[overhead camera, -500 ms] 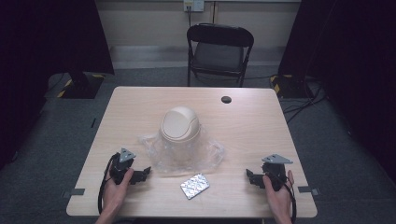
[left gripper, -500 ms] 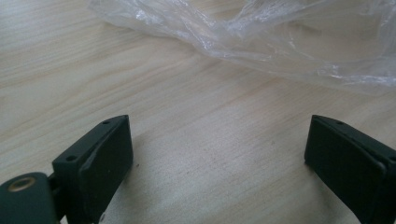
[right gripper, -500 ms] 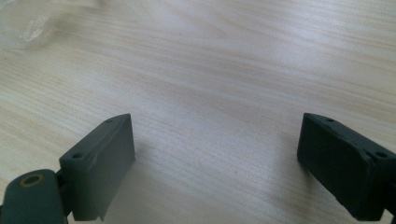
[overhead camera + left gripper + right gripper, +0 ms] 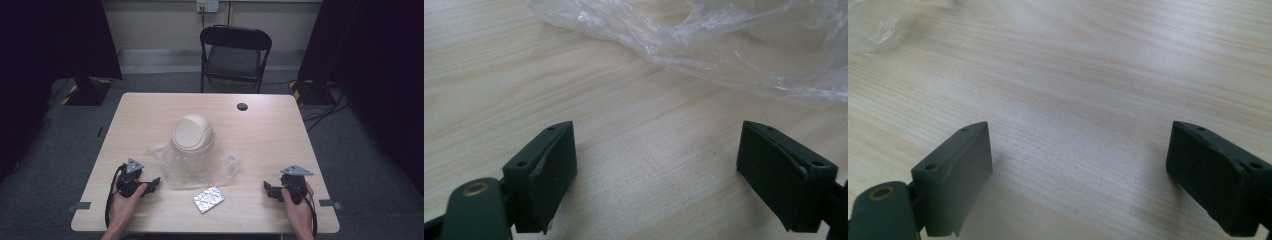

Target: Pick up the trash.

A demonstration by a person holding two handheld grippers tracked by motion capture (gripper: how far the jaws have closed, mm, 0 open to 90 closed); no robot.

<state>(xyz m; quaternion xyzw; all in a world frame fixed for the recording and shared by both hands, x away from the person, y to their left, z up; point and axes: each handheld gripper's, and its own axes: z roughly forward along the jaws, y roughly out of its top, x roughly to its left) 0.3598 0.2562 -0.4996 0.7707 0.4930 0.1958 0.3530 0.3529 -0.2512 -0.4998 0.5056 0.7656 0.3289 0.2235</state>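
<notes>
Presently, nothing shifted since half a second ago: left tongs (image 4: 154, 183) and right tongs (image 4: 268, 189) rest agape, empty, flanking the plastic bag (image 4: 200, 165) under the bin (image 4: 193, 133) mid-desk (image 4: 145, 115); work unstarted.

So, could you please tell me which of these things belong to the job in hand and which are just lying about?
Likely in the job, being nearest the open grippers:
- clear plastic bag
- beige bin lid resting on the bag
- left gripper
- right gripper

Lying about, as far as I can judge:
- silver blister pack
- black disc
- folding chair
</notes>
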